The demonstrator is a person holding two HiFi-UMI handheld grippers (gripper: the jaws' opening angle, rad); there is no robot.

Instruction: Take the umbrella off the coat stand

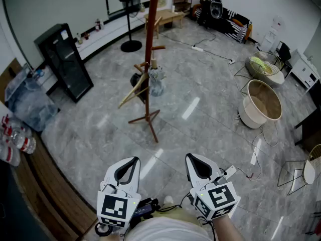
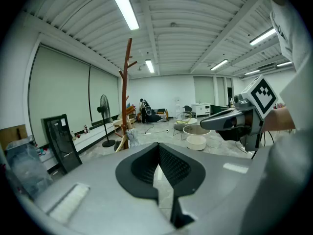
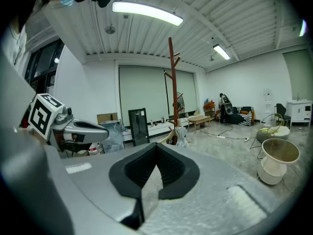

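Out on the open floor (image 1: 200, 129), well ahead, the umbrella (image 1: 156, 81) hangs low on the coat stand (image 1: 151, 29). Left tool (image 1: 133, 160) and right tool (image 1: 190, 157) both pinched together, empty. Danger, I reckon: tug sideways and that spindly stand may topple.

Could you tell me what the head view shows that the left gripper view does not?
Only the head view shows the coat stand down to its feet and the left gripper's marker cube. Only the left gripper view shows ceiling lights and the stand's top. Both show the stand, the fan, the black cabinet and the right gripper.
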